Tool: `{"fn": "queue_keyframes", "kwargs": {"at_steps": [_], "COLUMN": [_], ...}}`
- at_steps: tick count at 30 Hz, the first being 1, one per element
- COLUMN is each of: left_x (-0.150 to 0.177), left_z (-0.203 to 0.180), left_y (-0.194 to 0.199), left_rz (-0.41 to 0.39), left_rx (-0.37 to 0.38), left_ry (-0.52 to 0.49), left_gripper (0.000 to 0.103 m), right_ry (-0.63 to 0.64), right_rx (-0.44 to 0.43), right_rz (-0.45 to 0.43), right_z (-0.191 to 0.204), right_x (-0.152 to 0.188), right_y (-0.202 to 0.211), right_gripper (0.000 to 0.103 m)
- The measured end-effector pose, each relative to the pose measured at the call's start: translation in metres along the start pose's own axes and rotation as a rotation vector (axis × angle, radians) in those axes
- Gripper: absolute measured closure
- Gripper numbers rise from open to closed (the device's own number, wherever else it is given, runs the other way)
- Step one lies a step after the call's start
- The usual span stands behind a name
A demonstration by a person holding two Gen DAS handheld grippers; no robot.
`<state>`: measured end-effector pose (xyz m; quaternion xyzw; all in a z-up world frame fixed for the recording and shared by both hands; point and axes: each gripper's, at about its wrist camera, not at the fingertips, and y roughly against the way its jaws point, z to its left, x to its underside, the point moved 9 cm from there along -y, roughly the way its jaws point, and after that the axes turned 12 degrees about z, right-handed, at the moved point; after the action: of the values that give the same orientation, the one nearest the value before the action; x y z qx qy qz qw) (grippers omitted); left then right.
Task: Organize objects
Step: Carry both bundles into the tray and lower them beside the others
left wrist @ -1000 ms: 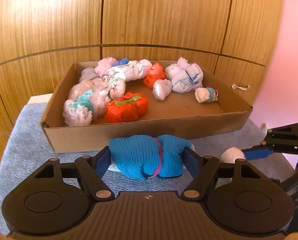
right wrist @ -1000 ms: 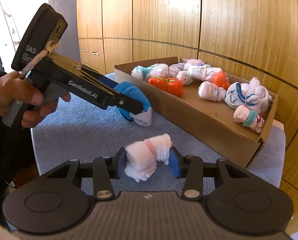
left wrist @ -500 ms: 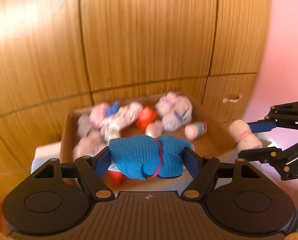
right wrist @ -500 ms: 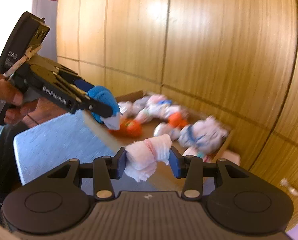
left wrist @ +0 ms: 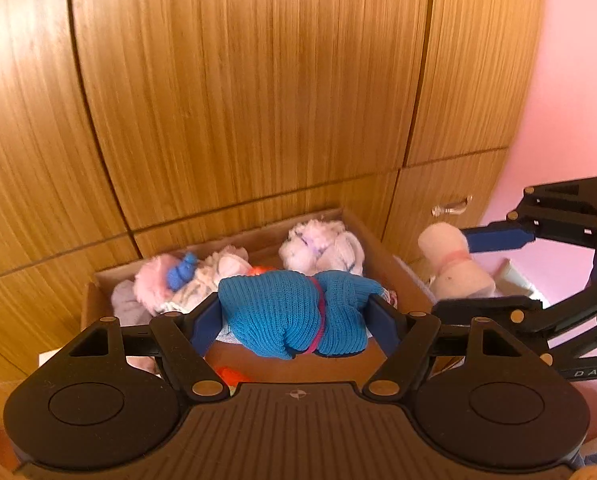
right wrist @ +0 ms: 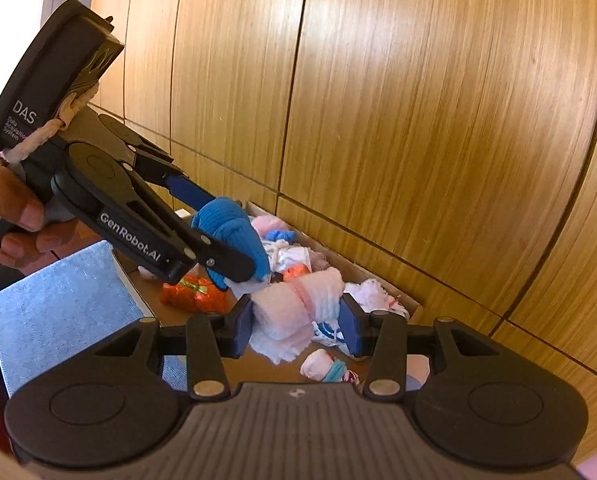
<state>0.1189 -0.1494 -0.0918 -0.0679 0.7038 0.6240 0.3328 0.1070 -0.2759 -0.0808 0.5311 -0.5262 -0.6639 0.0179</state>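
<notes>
My left gripper is shut on a blue sock roll bound with a pink band, held in the air above the cardboard box. My right gripper is shut on a pale pink sock roll, also above the box. In the left wrist view the pink roll hangs at the box's right end. In the right wrist view the blue roll sits just left of and above my pink roll. The box holds several sock rolls, among them an orange one.
Wooden cupboard doors stand right behind the box. A blue-grey cloth covers the surface in front of the box. A pink wall is to the right. A hand holds the left gripper.
Both grippers have lifted their sock rolls off the cloth and moved forward, and now hold them over the box. Both stay shut.
</notes>
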Motion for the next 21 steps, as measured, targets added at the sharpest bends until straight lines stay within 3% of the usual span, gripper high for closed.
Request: {"fn": "queue_keyframes", "kwargs": {"at_steps": [14, 21], "left_x": [0.032, 0.045], "left_z": [-0.009, -0.002], "left_y": [-0.060, -0.085], "left_rz": [0.206, 0.249], "left_rx": [0.115, 0.083], "left_ry": [-0.067, -0.092], "left_gripper": [0.024, 0.024], "right_ry": [-0.008, -0.009], "right_rx": [-0.046, -0.094], "right_rz": [0.153, 0.236], "right_z": [-0.003, 0.004], "right_x": [0.022, 0.033], "right_y": [-0.052, -0.076], "right_gripper": [0.062, 0.062]}}
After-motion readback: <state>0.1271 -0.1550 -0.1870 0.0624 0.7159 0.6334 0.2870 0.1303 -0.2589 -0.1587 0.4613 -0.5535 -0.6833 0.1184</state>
